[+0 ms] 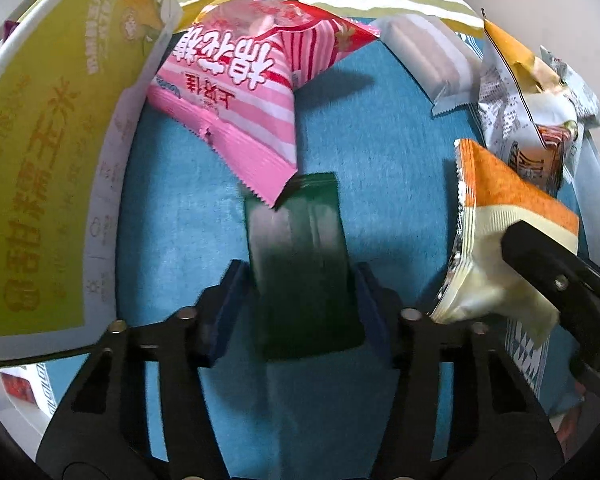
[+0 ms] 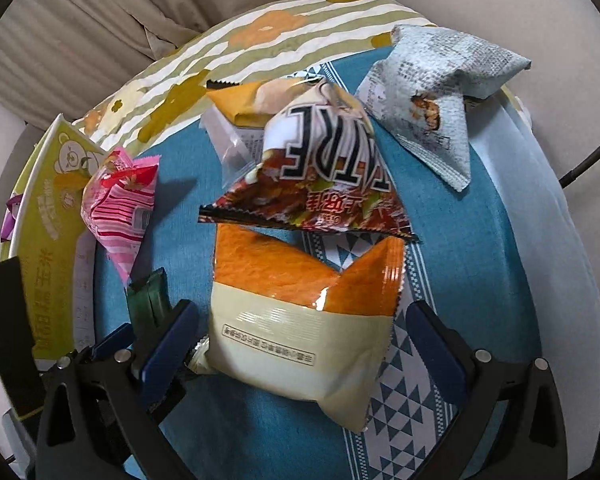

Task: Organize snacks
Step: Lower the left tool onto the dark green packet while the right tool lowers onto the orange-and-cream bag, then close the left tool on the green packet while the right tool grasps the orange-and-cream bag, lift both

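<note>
The dark green foil snack bar wrapper (image 1: 304, 264) lies flat on the blue cloth-covered tabletop (image 1: 172, 216), its long axis running from six to twelve o'clock in my left wrist view, straight along the fingers. My left hand-held gripper (image 1: 302, 312) straddles its near half, blue pads (image 1: 228, 304) just beside either long edge; they look close to the wrapper, but the blur keeps me from telling whether they are pressing it or merely bracketing it. The bar's far end tucks under the serrated corner of the pink striped puffed snack bag (image 1: 240, 92) at twelve o'clock. I judge the left hand is the one placed for this bar, since it sits dead ahead and aligned, so closing would squeeze across its narrow width. At three o'clock the orange and cream plastic snack pouch (image 2: 300, 320) lies between the spread fingers of my right hand-held gripper (image 2: 300, 356), which stands released, its left pad touching the pouch edge and its right pad apart from it. Beyond that pouch at twelve o'clock in the right view rests a brown and white printed crisp bag (image 2: 324, 172), with a grey newsprint-patterned packet (image 2: 432, 104) at one o'clock. A yellow-green cardboard box (image 1: 48, 160) borders the cloth at nine o'clock in the left view.
</note>
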`<action>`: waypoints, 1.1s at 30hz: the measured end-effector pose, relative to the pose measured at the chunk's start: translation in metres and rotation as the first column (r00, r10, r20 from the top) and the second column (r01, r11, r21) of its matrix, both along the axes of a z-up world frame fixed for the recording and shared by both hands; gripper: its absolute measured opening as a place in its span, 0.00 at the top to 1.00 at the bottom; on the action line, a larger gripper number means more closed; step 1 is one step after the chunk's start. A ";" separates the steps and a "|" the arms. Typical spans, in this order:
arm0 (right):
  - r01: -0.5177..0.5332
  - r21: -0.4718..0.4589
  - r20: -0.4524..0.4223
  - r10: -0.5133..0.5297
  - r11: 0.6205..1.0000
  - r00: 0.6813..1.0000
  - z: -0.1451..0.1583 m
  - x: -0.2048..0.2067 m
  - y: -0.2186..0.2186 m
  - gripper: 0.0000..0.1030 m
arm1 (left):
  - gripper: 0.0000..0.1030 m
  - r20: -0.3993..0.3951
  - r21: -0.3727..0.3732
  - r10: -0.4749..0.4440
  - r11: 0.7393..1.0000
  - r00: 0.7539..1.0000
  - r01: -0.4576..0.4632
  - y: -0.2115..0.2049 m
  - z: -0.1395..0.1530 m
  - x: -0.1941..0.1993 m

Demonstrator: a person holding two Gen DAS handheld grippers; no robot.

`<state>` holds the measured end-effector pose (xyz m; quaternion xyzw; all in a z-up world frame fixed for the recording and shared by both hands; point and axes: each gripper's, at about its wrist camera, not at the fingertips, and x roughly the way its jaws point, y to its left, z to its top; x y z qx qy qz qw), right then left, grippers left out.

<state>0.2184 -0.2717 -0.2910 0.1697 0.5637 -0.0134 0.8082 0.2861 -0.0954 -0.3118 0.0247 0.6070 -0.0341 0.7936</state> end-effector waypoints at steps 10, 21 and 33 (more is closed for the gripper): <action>-0.015 -0.045 -0.001 0.015 0.999 1.000 -0.008 0.007 0.012 0.00 | 0.60 0.005 -0.013 -0.053 0.999 0.999 0.053 0.008 0.001 0.000; -0.083 -0.038 -0.001 0.083 0.996 0.997 -0.017 0.007 0.018 0.25 | 0.60 0.011 -0.042 -0.058 0.997 0.998 0.058 0.020 0.014 -0.022; -0.078 -0.041 0.074 0.080 0.996 0.994 0.009 -0.027 0.011 0.27 | 0.60 0.082 -0.074 -0.062 0.995 0.995 0.068 0.024 0.049 -0.063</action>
